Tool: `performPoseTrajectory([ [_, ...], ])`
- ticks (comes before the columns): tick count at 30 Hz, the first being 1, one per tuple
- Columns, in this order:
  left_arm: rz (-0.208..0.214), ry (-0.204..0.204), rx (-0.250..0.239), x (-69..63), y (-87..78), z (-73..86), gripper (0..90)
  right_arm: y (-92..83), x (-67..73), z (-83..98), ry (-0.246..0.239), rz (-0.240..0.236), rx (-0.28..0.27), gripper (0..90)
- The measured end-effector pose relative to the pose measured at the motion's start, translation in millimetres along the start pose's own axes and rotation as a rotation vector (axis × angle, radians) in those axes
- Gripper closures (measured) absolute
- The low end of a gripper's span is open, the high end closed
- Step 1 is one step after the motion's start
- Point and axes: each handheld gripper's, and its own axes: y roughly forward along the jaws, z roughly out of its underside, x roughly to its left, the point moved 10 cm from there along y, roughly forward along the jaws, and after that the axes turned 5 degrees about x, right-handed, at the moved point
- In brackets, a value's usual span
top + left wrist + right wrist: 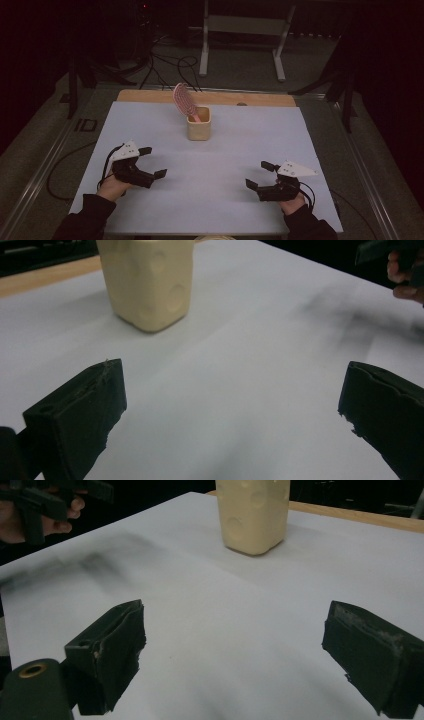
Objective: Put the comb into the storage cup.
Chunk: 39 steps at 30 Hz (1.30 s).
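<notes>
A cream square cup (199, 125) stands upright on the white table sheet (225, 150), toward the back middle. A pink hairbrush (184, 101) stands in it, its head leaning up and to the left. My left gripper (153, 161) rests at the front left, open, with nothing between its jaws. At the front right my right gripper (260, 174) is open and empty too. The cup (148, 282) lies ahead of the left gripper (230, 405), well beyond its jaws. The cup (254, 512) stands equally far past the right gripper (232, 650).
A wooden strip (150, 96) edges the table's far side. Behind it, on the floor, are black cables (165, 62) and a white table frame (245, 30). Metal rails (40, 170) run along both sides of the table.
</notes>
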Motion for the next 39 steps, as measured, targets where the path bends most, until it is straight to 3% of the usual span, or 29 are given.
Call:
performPoseTrajectory([
  [8,-0.015,-0.037,0.025,3.7,-3.2,30.0,0.0,0.3,0.4,0.0,0.002,-0.003,-0.002,9.9],
  [20,-0.067,-0.056,0.052,7.9,-15.0,62.3,0.0,0.8,0.0,1.3,0.003,-0.003,0.003,9.9],
  [39,-0.084,-0.061,0.045,7.9,-16.3,64.6,0.0,2.5,-1.2,4.0,0.002,-0.007,0.010,9.9],
])
